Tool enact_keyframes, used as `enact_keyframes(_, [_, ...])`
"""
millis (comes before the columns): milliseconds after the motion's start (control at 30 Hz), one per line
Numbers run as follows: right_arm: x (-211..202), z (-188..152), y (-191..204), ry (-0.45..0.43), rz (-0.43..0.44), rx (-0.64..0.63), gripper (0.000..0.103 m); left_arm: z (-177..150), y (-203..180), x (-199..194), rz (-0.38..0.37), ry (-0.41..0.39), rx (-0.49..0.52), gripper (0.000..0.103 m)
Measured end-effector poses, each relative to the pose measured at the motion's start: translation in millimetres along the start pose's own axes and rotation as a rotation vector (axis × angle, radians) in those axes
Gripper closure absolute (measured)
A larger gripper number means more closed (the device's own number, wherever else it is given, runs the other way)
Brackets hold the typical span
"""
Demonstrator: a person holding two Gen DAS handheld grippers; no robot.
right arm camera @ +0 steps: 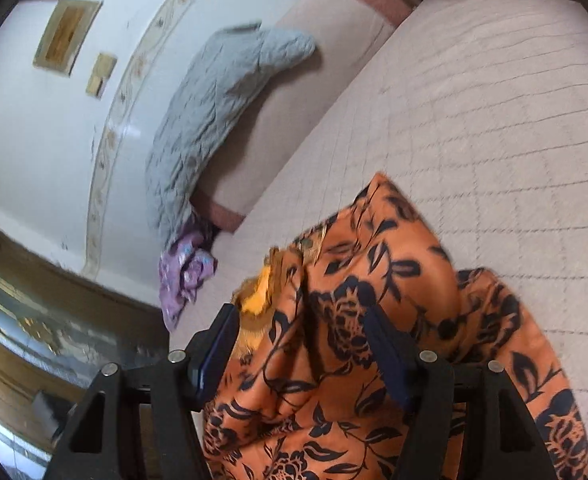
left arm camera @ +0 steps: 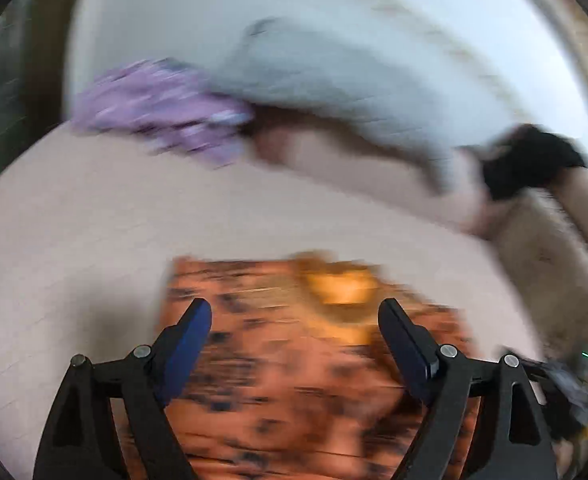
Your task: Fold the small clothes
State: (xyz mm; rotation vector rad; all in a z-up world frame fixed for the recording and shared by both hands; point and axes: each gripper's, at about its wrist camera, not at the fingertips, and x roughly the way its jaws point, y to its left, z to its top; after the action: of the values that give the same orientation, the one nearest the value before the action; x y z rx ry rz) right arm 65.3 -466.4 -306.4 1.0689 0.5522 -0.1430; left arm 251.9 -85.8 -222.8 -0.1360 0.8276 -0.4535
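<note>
Right wrist: purple garment [right arm camera: 186,276] near grey quilt [right arm camera: 214,108], beyond orange garment [right arm camera: 374,320].

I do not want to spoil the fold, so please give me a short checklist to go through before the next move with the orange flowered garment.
1. Left gripper free of cloth: ok, its jaws stand wide apart with nothing pinched.
2. Right gripper clear of the orange garment: cannot tell, cloth lies between the jaws, but contact with the pads is not clear.
3. Garment flat on the quilted surface: not ok, it is bunched and raised in the right wrist view.
4. Purple garment out of the way: ok, it lies apart, near the grey pillow.
5. Left view sharp enough to aim: not ok, blurred.
</note>
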Motion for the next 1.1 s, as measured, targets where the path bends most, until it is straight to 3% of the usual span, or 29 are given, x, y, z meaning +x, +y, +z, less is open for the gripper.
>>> enact_keyframes(67, [11,-3,3,0.045,0.030,0.004,0.034,-2,14,23,0.153,0.071,0.007,0.018])
enact_keyframes(167, [32,0,14,0.080,0.020,-0.037,0.034,-15,18,53,0.273,0.204,0.070,0.018])
enact_keyframes(267, [59,10,19,0.158,-0.025,-0.077,0.031,-29,11,75,0.319,0.286,0.135,0.018])
enact_keyframes(433, [104,15,21,0.301,0.007,-0.067,0.031,-41,4,103,0.371,0.354,0.200,0.018])
enact_keyframes(467, [113,12,22,0.321,0.006,-0.086,0.036,-41,5,104,0.374,0.353,0.200,0.018])
enact_keyframes(500, [121,8,26,0.330,0.004,-0.122,0.062,-40,4,104,0.375,0.348,0.201,0.018])
enact_keyframes(533, [126,3,30,0.329,-0.017,-0.160,0.081,-39,5,103,0.373,0.344,0.199,0.018])
enact_keyframes(567, [127,0,34,0.319,-0.046,-0.200,0.091,-38,7,101,0.366,0.338,0.187,0.018])
enact_keyframes(633, [118,-4,48,0.268,-0.043,-0.272,0.094,-36,4,99,0.352,0.321,0.157,0.018])
enact_keyframes(700, [93,1,67,0.171,0.083,-0.315,0.094,-32,5,90,0.337,0.281,0.119,0.018])
enact_keyframes(800, [29,15,83,-0.078,0.399,-0.341,0.095,-32,3,78,0.335,0.216,0.110,0.018])
enact_keyframes(867, [10,25,71,-0.178,0.440,-0.330,0.094,-35,-3,72,0.338,0.179,0.121,0.018])
enact_keyframes(900, [11,31,59,-0.188,0.409,-0.303,0.093,-38,-7,73,0.337,0.181,0.137,0.018])
enact_keyframes(933, [19,39,37,-0.170,0.315,-0.236,0.091,-40,-11,77,0.333,0.194,0.157,0.018])
enact_keyframes(967, [26,47,18,-0.147,0.222,-0.162,0.083,-45,-14,81,0.330,0.214,0.179,0.018])
enact_keyframes(1033, [30,62,-31,-0.115,0.090,0.068,0.059,-53,-19,85,0.334,0.242,0.212,0.018])
enact_keyframes(1067, [25,66,-50,-0.139,0.066,0.159,0.029,-57,-23,87,0.350,0.255,0.233,0.018])
enact_keyframes(1100, [16,67,-63,-0.188,0.037,0.229,0.022,-59,-27,88,0.364,0.259,0.249,0.018])
